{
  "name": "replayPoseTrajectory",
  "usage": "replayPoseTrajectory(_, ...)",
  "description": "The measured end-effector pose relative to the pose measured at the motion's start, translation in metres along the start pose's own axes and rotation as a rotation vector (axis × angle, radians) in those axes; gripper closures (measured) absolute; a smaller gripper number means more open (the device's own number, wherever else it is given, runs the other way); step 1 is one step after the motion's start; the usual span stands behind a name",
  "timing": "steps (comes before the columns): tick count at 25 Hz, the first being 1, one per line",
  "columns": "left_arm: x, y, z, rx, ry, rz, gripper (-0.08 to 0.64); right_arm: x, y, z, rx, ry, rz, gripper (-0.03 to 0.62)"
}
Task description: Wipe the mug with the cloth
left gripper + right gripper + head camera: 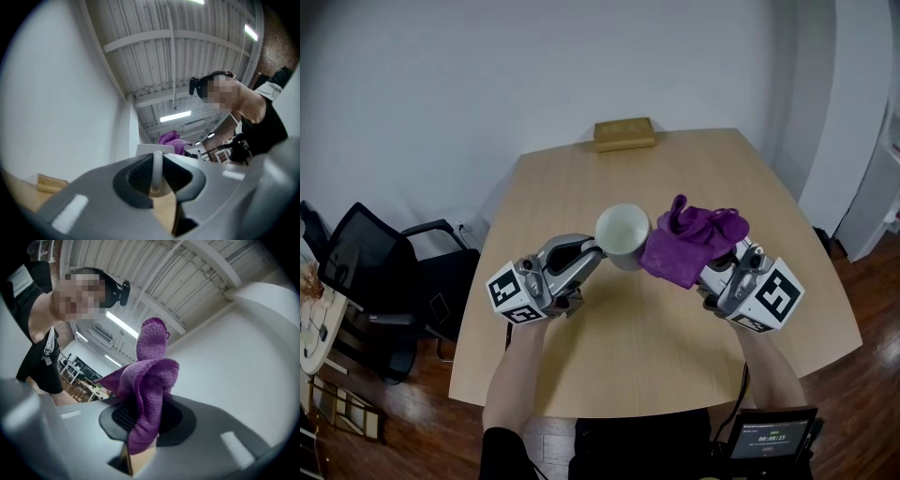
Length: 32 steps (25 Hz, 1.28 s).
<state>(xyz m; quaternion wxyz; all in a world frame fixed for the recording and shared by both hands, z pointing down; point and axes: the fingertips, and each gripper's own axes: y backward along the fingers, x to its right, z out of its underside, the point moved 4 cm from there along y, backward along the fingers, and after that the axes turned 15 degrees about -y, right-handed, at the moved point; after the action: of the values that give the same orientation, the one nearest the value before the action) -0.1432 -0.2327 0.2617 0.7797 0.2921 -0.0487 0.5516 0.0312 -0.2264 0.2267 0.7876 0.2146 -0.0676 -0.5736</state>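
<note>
Left hand-held gripper (584, 255), lower left of centre in the head view, is clamped on the handle of the white ceramic mug (623, 234). In the left gripper view a thin white strip sits pinched between the pads (140, 176), with the mug body just beyond. The mug is held up over the light wooden worktop (675, 361), mid-frame, with its open mouth tilted toward the head camera.

Right hand-held gripper (712, 270), lower right of centre, is closed on a crumpled purple terry cloth (694, 242). In the right gripper view the cloth bunches out of the jaws and flops upward. The cloth's left edge looks to touch the mug's right wall; contact is not certain.

Step, as I judge it: wiping is under way or about to start, with the cloth at the outer wall. The next move calls for rubbing the cloth around the wall and rim while the left grip stays firm on the handle. The mug also needs turning so that untouched sides come to the cloth.

Outward: a tan flat box (623, 133) at the far worktop edge, top centre, and a black office chair (380, 267) at the left.
</note>
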Motion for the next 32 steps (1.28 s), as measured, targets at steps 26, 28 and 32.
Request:
replayPoseTrajectory(26, 0.013, 0.001, -0.015, 0.096, -0.023, 0.092, 0.486, 0.009, 0.003, 0.013, 0.019, -0.277, -0.177, 0.522)
replayPoseTrajectory(28, 0.012, 0.003, -0.018, 0.116, -0.018, 0.094, 0.486, 0.009, 0.000, 0.022, -0.015, -0.301, -0.192, 0.522)
replayPoseTrajectory(32, 0.007, 0.012, -0.026, 0.168, -0.015, 0.081, 0.488, 0.006, -0.006, 0.059, -0.191, -0.284, -0.204, 0.522)
